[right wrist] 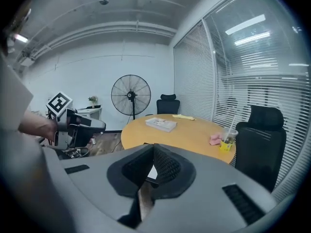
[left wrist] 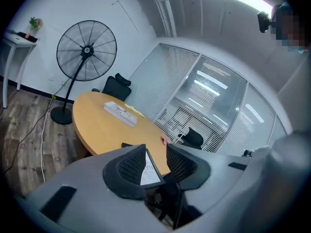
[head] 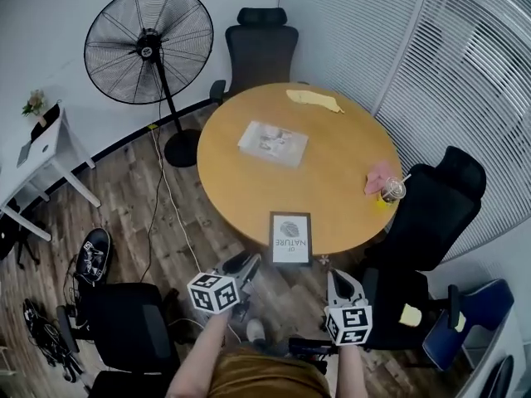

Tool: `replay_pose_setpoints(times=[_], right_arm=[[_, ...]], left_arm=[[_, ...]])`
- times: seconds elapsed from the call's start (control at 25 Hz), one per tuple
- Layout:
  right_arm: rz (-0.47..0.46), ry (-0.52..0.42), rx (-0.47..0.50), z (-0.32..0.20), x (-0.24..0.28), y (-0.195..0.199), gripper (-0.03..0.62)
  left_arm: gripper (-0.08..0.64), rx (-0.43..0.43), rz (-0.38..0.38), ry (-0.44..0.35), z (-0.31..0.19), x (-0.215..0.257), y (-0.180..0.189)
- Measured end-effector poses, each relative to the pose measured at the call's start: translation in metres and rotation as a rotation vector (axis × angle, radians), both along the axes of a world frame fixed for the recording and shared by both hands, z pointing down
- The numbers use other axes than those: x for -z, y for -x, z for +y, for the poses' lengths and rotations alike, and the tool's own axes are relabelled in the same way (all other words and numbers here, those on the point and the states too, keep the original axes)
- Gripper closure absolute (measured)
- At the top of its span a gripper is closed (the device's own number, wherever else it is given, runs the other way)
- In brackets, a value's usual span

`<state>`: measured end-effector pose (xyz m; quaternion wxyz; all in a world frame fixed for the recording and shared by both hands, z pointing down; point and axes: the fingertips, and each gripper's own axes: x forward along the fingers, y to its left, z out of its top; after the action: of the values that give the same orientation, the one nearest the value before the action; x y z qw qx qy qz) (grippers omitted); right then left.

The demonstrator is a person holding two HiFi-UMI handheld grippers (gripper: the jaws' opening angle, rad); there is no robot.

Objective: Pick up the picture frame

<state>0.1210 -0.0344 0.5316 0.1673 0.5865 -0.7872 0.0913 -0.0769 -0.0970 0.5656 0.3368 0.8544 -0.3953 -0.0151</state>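
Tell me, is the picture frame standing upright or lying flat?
Lying flat: the picture frame rests face up on the round table, at its near edge, its whole print visible from above.

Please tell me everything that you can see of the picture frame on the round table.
The picture frame is a black-rimmed rectangle that holds a white print with a dark round motif and dark lettering. It lies flat on the round wooden table, at the table's near edge in the head view. Only the table touches it.
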Motion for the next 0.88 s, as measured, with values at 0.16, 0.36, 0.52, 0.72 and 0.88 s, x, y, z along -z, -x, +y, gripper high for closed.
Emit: replay_pose_setpoints(times=[0.16, 0.36, 0.52, 0.72, 0.88], right_arm=[[-0.011, 0.007, -0.04, -0.003, -0.002, -0.011, 0.58], [-0.023, -0.001, -0.062, -0.009, 0.001, -0.018, 0.578], [-0.038, -0.006, -0.046, -0.018, -0.002, -0.016, 0.58], [-0.048, -0.011, -0.03, -0.034, -0.004, -0.016, 0.58], [-0.046, -0.001, -0.022, -0.047, -0.007, -0.018, 0.58]], left_arm=[[0.411, -0.037, 0.013, 0.019, -0.008, -0.004, -0.012], [0.416, -0.059, 0.005, 0.015, -0.013, -0.002, -0.019], [0.416, -0.056, 0.001, 0.013, -0.023, -0.003, -0.021], [0.416, -0.06, -0.02, 0.029, -0.032, -0.008, -0.024], [0.416, -0.051, -0.019, 0.049, -0.043, -0.013, -0.024]])
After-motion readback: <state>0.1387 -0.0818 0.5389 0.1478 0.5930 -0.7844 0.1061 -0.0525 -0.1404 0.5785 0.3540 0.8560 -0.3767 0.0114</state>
